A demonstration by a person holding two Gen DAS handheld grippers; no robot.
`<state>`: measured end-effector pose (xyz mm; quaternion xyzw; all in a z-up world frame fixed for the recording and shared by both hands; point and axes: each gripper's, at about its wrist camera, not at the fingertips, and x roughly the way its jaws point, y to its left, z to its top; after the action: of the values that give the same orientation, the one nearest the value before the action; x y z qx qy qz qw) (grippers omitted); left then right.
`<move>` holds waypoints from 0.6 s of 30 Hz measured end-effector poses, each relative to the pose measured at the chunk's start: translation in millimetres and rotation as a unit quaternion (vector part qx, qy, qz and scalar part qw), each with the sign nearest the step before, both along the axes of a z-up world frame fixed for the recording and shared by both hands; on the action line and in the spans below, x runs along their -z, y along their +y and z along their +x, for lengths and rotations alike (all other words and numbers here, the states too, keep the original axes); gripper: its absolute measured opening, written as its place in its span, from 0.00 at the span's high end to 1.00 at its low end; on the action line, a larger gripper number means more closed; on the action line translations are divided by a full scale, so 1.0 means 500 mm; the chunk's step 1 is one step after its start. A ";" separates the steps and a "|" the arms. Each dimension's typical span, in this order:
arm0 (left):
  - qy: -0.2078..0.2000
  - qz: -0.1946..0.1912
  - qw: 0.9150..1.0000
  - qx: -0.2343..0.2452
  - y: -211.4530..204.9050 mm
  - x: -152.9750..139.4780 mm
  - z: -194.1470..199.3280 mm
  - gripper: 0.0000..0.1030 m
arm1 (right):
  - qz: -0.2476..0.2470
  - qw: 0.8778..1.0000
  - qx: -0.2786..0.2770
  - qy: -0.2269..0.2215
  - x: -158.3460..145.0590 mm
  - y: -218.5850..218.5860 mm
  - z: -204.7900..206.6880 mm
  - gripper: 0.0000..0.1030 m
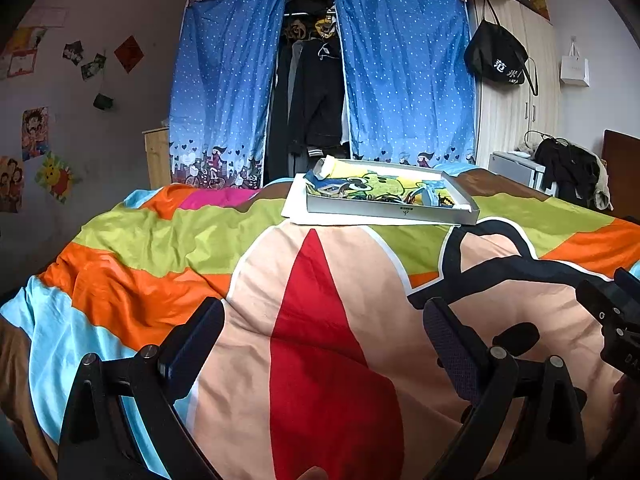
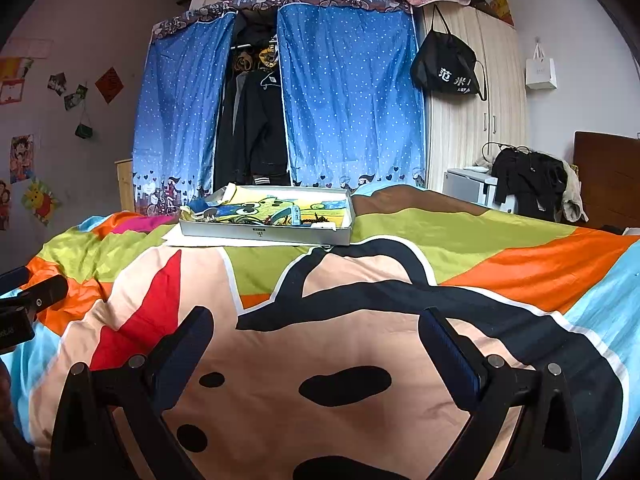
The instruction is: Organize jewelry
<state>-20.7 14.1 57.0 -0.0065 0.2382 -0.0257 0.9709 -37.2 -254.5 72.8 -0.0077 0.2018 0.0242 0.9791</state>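
Two pairs of tongs poised low over a bed [image 1: 132, 240], side by side, both spread wide and empty. Left tongs [image 1: 324, 316] above a red wedge in the quilt [image 1: 320, 360] print; right tongs [image 2: 316, 320] above a tan patch with black blots. Part of the right tongs visible at the right edge of the left view, part of the left tongs at the left edge of the right view.

Well ahead, near the far edge of the bed: a shallow grey tray [image 2: 264, 234] on a white sheet [image 1: 296, 206], lined with a cartoon cloth [image 2: 280, 204]. Jewelry [image 2: 280, 220] bunched along the tray's near wall, towards its right half; single pieces too small to tell apart. Tray's near rim roughly square to both views, its right corner closest to the left tongs.

Open quilt between tongs and tray, rumpled at the left, smoother on the right. Beyond the bed, a blue dotted curtain [image 1: 404, 80] parted on hanging dark clothes [image 1: 316, 92]; a black bag [image 2: 444, 68] on a pale wardrobe [image 2: 500, 92] at right.
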 end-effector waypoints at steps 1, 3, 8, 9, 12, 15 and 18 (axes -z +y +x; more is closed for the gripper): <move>0.000 0.000 1.000 0.000 0.000 0.000 0.000 0.05 | 0.000 1.000 0.000 0.001 0.000 0.000 0.001 0.00; 0.001 0.000 1.000 0.000 -0.001 0.001 -0.001 0.05 | 0.000 1.000 0.000 0.001 0.001 -0.002 0.001 0.00; 0.002 -0.002 1.000 0.002 0.001 0.003 0.000 0.05 | 0.000 1.000 0.000 0.002 0.001 -0.003 0.002 0.00; 0.002 -0.001 1.000 0.002 0.000 0.003 0.000 0.05 | 0.000 1.000 0.000 0.002 0.001 -0.003 0.002 0.00; 0.001 0.000 1.000 0.004 0.001 0.003 0.000 0.05 | 0.000 1.000 0.001 0.002 0.003 -0.003 0.002 0.00; 0.000 0.000 1.000 0.004 0.002 0.005 -0.001 0.05 | 0.000 1.000 0.001 0.003 0.003 -0.004 0.002 0.00; 0.001 -0.001 1.000 0.005 0.003 0.005 -0.002 0.05 | 0.000 1.000 0.001 0.003 0.003 -0.004 0.002 0.00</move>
<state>-21.5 15.5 54.4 -0.0067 0.2390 -0.0304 0.9705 -36.2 -256.3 71.5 -0.0076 0.2044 0.0236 0.9786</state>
